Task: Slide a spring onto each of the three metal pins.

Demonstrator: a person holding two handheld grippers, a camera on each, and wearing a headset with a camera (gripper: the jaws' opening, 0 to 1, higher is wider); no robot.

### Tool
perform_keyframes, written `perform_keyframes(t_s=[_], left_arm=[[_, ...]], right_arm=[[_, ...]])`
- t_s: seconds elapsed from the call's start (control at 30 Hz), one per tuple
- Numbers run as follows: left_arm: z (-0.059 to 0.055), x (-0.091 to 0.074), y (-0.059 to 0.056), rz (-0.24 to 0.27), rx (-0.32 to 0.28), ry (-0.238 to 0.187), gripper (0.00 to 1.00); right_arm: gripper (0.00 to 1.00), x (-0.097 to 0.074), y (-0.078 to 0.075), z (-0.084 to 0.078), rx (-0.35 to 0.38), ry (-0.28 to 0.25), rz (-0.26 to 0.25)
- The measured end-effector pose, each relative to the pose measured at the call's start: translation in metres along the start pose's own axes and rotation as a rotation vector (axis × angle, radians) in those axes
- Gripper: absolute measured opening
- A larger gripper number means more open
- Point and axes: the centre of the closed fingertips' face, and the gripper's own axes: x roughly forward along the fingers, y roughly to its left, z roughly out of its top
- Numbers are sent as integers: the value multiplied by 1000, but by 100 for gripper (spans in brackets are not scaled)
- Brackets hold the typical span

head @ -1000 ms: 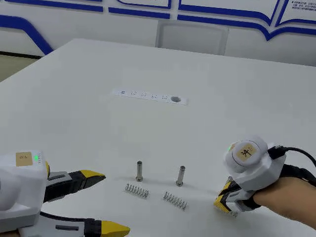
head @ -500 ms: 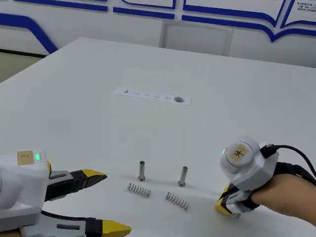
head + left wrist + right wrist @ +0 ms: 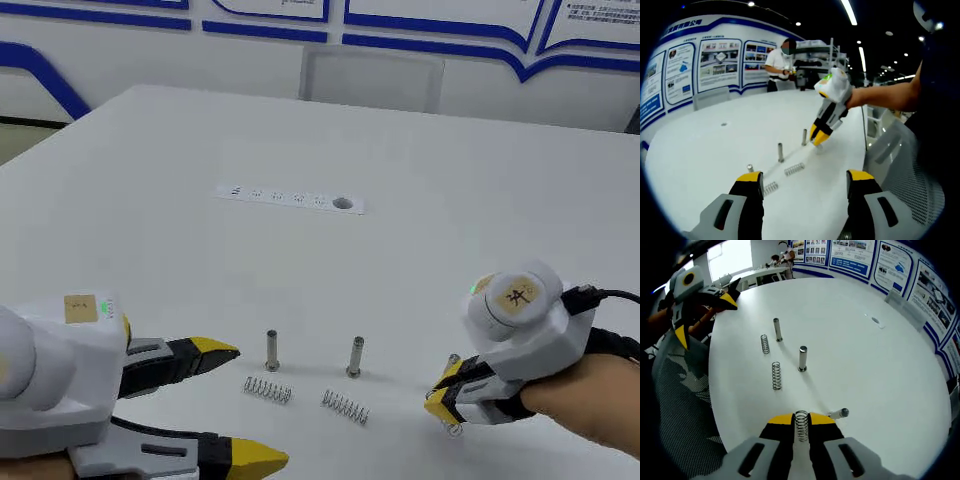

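Brings the left gripper (image 3: 258, 404) in nearer the left pin (image 3: 271, 350) than a second ago, while keeping the right gripper (image 3: 440, 398) low over the table (image 3: 420, 150), at much the same spot beside the right pin (image 3: 839, 413). Amounts to little progress so far, by the look of it: no spring seated on any pin, with the left pin, the middle pin (image 3: 354, 357) and the right pin upright in a row in the left gripper view. Leaves two loose springs flat on the table just in front of the pins, namely the left spring (image 3: 267, 390) and the middle spring (image 3: 345, 407). Holds the third spring (image 3: 801, 425) pinched between the right gripper's nearly closed jaws, poking out past the tips in the right gripper view, just beside the right pin but not yet over it. Calls next, probably, for raising that spring above the pin's top and lining up its bore before sliding it down. Keeps the left gripper's jaws spread wide, gripping nothing and touching nothing, with the pins and loose springs ahead of the gap.
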Motion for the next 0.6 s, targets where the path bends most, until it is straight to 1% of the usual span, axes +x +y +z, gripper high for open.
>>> perform_keyframes(t_s=[0.07, 0.13, 0.17, 0.2, 0.27, 0.37, 0.43, 0.5, 0.6], left_arm=[[3, 6, -2, -14, 8, 2, 68], [6, 12, -5, -29, 16, 2, 67], [9, 16, -6, -43, 15, -3, 66], [11, 19, -7, -52, 11, -7, 65], [14, 26, -10, -68, 13, -12, 64], [14, 35, -13, -86, 14, -8, 62], [11, 41, -14, -96, 9, 2, 61], [10, 46, -14, -102, -10, 10, 59], [13, 50, -13, -103, -37, 1, 55]], right_arm=[[11, -5, 3, 6, 8, -30, 3], [11, -11, 10, 17, 22, -74, 18], [11, -15, 13, 25, 28, -106, 26], [11, -18, 16, 30, 33, -122, 33], [11, -25, 22, 44, 43, -174, 51], [11, -35, 30, 61, 42, -230, 69], [11, -42, 37, 72, 27, -265, 81], [11, -47, 44, 82, 20, -294, 99], [11, -54, 53, 95, 10, -338, 125]])
